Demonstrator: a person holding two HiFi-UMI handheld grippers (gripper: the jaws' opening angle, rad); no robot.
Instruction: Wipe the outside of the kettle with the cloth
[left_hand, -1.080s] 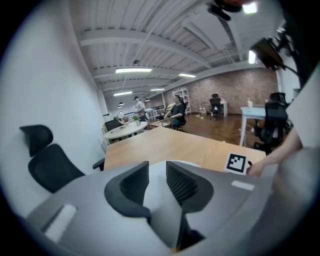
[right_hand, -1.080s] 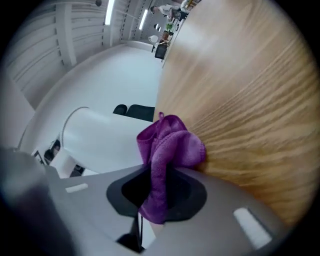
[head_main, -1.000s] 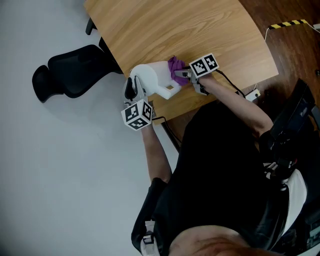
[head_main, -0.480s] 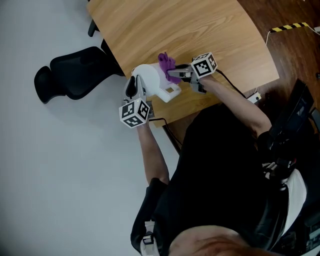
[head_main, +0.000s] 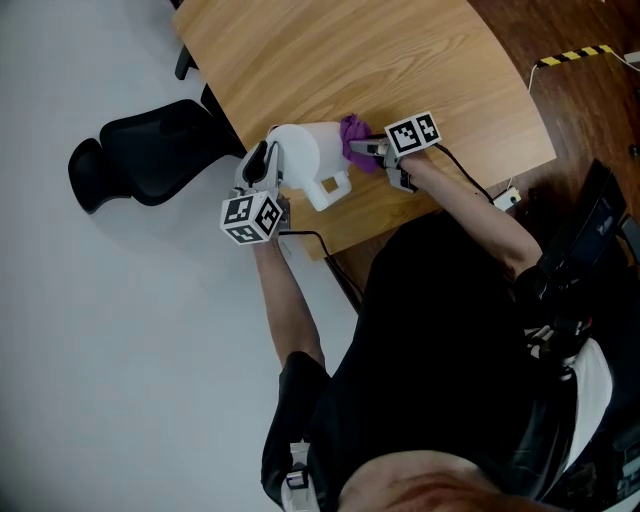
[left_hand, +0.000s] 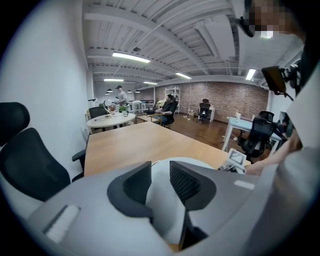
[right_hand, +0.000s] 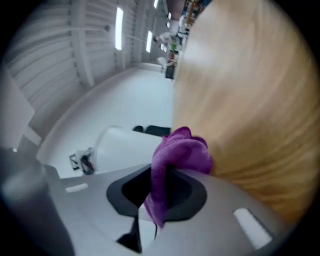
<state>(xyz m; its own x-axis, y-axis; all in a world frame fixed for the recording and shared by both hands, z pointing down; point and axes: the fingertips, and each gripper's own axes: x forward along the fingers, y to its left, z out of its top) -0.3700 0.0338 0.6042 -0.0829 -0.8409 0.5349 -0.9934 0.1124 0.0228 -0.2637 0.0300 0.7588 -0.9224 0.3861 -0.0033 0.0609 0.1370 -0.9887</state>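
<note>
The white kettle (head_main: 305, 160) stands near the front edge of the wooden table (head_main: 400, 60). A purple cloth (head_main: 353, 130) lies against the kettle's right side, and my right gripper (head_main: 366, 150) is shut on it. In the right gripper view the cloth (right_hand: 182, 152) bunches out of the jaws beside the kettle (right_hand: 125, 145). My left gripper (head_main: 262, 168) is at the kettle's left side. Its jaws have just been opening. In the left gripper view a white part of the kettle (left_hand: 159, 210) sits between them, and the left gripper (left_hand: 156, 172) is open.
A black office chair (head_main: 150, 145) stands on the pale floor left of the table. A thin cable (head_main: 310, 235) hangs off the table's front edge. A small white device (head_main: 505, 198) lies by the right corner. Further tables, chairs and people show far behind.
The left gripper has swung from below the kettle to its left side and its jaws have widened. The cloth went up the kettle's far side and came back to the right side.
</note>
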